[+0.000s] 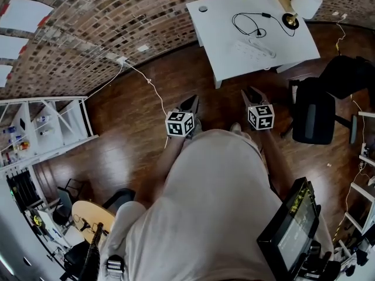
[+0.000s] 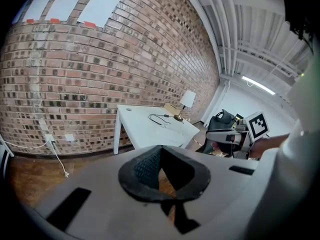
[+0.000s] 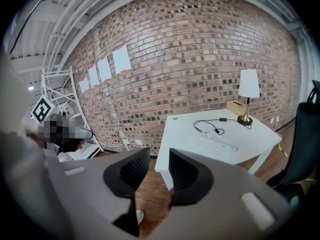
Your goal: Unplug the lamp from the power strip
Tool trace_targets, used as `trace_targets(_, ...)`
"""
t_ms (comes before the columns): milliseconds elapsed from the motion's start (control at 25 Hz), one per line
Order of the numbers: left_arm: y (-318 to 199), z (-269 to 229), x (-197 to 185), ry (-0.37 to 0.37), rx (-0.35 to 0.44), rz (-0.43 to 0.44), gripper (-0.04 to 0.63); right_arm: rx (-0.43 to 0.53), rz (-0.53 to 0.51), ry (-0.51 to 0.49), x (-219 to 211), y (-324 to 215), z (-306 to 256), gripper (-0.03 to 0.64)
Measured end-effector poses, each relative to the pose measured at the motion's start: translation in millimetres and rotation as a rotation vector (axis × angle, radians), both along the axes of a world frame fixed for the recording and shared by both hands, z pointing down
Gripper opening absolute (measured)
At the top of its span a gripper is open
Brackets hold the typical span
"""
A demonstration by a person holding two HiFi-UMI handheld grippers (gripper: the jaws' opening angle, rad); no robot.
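A lamp [image 1: 306, 3] with a white shade and a brass base stands at the far right corner of a white table [image 1: 220, 31]. Its black cord [image 1: 248, 26] loops across the tabletop to a white power strip [image 1: 255, 50]. Both grippers hang over the wooden floor, well short of the table. My left gripper [image 1: 192, 102] is shut with nothing in it; in the left gripper view its tips [image 2: 161, 149] meet. My right gripper [image 1: 248, 92] is open and empty, a clear gap between its pads [image 3: 159, 156]. The right gripper view shows the lamp [image 3: 248, 85], cord [image 3: 209, 128] and strip [image 3: 216, 145] ahead.
A black office chair [image 1: 313, 115] stands right of the table. A brick wall runs behind, with a wall socket and trailing white cable [image 1: 147, 82]. White shelving [image 1: 55, 127] stands at the left. A round wooden table [image 1: 94, 218] and a screen [image 1: 294, 227] are near me.
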State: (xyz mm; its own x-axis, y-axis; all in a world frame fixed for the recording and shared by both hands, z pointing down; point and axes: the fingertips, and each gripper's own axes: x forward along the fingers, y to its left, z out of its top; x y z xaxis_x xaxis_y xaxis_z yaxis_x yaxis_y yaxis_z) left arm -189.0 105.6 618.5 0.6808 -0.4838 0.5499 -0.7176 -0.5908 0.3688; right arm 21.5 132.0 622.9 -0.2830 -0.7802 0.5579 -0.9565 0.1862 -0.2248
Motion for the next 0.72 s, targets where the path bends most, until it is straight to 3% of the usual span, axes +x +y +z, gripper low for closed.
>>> trace_targets(720,9.1,1.2,33.9,-0.01,0.004,0.057,0.005,0.017,0.077,-0.014,37.8,21.8,-2.7,0.106)
